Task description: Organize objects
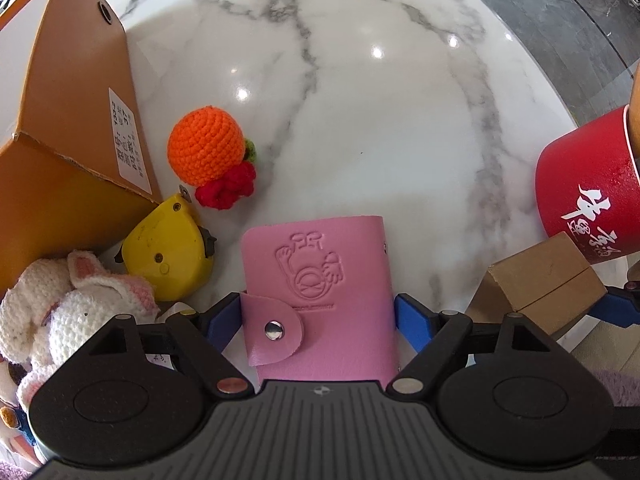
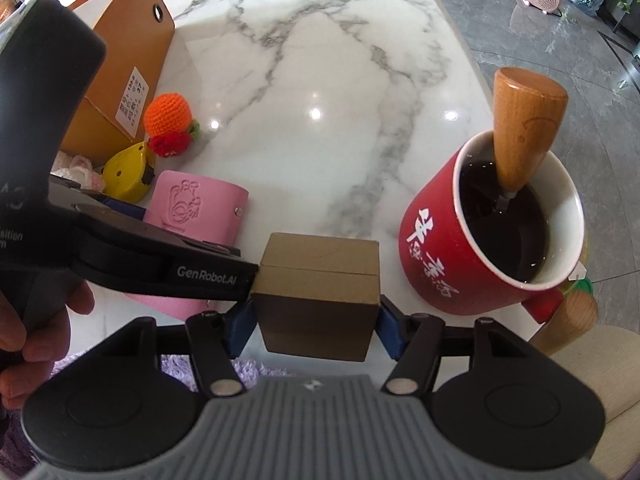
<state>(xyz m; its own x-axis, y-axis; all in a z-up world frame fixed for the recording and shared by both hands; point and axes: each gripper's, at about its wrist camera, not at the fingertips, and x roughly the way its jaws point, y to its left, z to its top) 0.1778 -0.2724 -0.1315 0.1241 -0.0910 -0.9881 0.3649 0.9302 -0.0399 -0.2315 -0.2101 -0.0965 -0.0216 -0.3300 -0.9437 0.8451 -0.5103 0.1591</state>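
My left gripper is shut on a pink card wallet with a snap flap, held near the marble table's front edge; the wallet also shows in the right wrist view. My right gripper is shut on a small brown cardboard box, which also shows in the left wrist view. A red mug with white characters stands to the right of the box, with a wooden-handled tool leaning in it.
A tall orange box stands at the left. Beside it lie a crocheted orange fruit, a yellow tape measure and a white crocheted toy. The marble table stretches ahead. A wooden piece sits right of the mug.
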